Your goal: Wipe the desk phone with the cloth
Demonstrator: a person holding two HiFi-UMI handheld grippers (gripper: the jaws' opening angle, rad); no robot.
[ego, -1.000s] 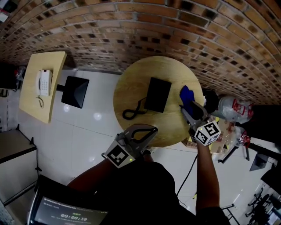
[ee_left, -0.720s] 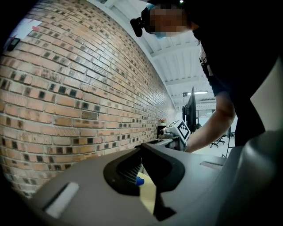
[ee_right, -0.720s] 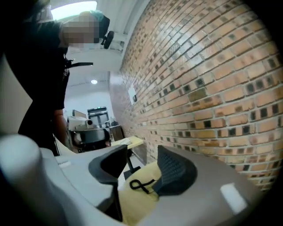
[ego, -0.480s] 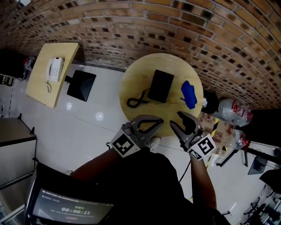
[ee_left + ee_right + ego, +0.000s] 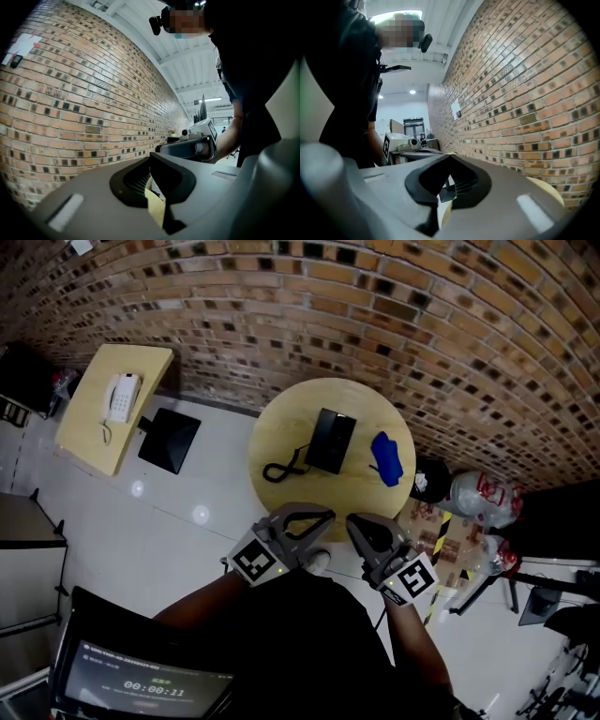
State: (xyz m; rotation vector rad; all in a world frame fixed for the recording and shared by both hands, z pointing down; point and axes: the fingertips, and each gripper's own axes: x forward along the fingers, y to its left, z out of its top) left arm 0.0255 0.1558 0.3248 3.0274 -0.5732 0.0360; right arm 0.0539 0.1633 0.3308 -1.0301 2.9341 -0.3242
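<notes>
A black desk phone (image 5: 330, 440) lies on the round wooden table (image 5: 281, 427), its coiled cord (image 5: 281, 470) trailing to the left. To the phone's right rests a blue cloth (image 5: 386, 457), with nothing touching it. Both grippers hover off the table's near edge, close to my body and side by side. My left gripper (image 5: 323, 513) is shut and holds nothing. My right gripper (image 5: 352, 519) has just been closing and is now shut, with nothing between its jaws. Each gripper view looks along closed jaws at the brick wall. The left gripper view also catches the right gripper (image 5: 192, 147).
A brick wall (image 5: 375, 324) runs behind the table. At the left stands a second wooden desk (image 5: 89, 442) with a white phone (image 5: 122, 397), and a black square seat (image 5: 169, 439) beside it. Clear plastic bags (image 5: 478, 493) and clutter lie right of the table. A screen (image 5: 141, 685) is at the bottom left.
The right gripper has drawn back from the blue cloth towards my body and shut its open jaws. The left gripper has shifted a little beside it. The cloth stays on the table.
</notes>
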